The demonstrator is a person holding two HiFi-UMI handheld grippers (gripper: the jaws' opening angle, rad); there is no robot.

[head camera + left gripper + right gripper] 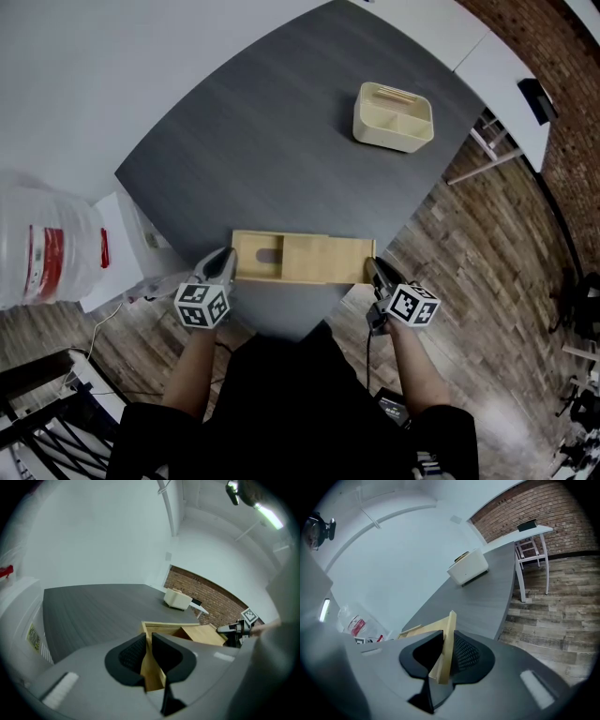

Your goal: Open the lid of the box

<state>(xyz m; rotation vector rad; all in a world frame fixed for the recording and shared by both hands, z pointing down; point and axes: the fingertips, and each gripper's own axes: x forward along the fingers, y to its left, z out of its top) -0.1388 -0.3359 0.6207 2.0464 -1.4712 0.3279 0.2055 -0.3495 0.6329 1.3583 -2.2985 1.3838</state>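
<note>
The left tongs are closed on the left end wall of the wooden box, pads pressing the wood. The right tongs are closed on a thin wooden edge at the box's right end; whether that is the lid or the end wall I cannot tell. The box lies along the near edge of the dark grey worktop, its sliding lid part-way drawn, the left end uncovered. A cream divided caddy stands near the far right corner, well apart.
</note>
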